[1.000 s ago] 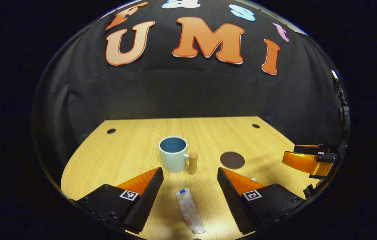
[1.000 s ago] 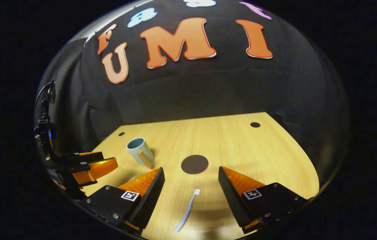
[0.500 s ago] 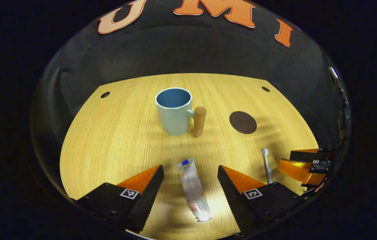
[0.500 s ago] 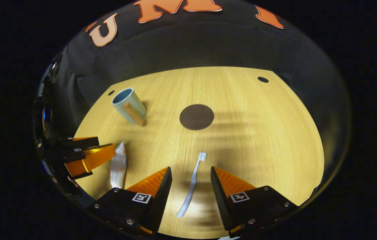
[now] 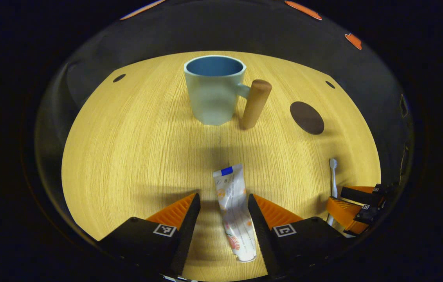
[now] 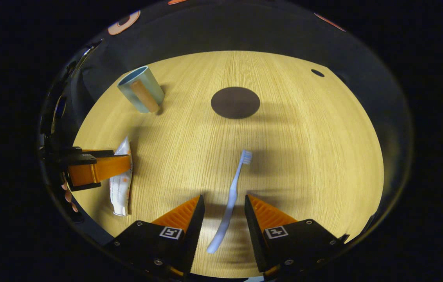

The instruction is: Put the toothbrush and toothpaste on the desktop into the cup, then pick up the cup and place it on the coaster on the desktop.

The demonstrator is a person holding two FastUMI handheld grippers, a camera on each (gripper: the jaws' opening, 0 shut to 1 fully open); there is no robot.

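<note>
Jaws of left gripper (image 5: 220, 201) parted astride toothpaste (image 5: 234, 207), right gripper (image 6: 222, 203) astride toothbrush (image 6: 231, 197), neither gripped.

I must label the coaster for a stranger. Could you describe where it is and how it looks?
On the wooden table, look beyond the toothbrush and right of the cup. The coaster is a flat, dark round disc; nothing stands on it.

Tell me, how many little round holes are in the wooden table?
2 that I can see. One hole is at the far left corner, behind the cup. The other hole is at the far right corner, behind the dark coaster. The grippers could hide more.
</note>
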